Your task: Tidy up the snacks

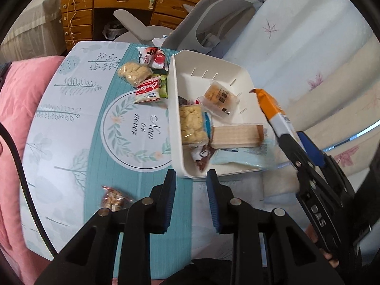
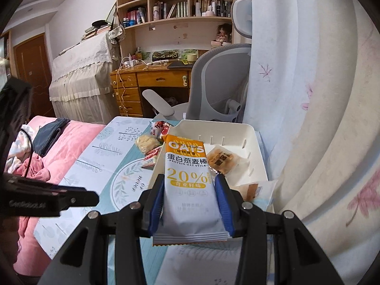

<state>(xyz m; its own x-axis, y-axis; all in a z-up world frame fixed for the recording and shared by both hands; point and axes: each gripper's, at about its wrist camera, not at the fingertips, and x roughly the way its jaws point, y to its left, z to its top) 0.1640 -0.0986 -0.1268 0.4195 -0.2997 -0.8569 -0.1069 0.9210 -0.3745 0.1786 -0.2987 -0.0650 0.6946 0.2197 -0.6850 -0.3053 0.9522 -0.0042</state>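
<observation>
While clamping glossy oat-bar wrapper [image 2: 187,190], right hand-held gripper [image 2: 190,201] | left hand-held gripper [image 1: 191,204] closed, empty | rigid white bin [image 1: 180,118]

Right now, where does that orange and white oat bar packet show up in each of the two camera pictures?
Left wrist view: the oat bar packet is at the right, sticking up from the right gripper, beyond the bin's right edge.
Right wrist view: it fills the centre, upright between the blue pads.
Shared landmark: the white plastic bin holding snacks, behind the packet.
</observation>
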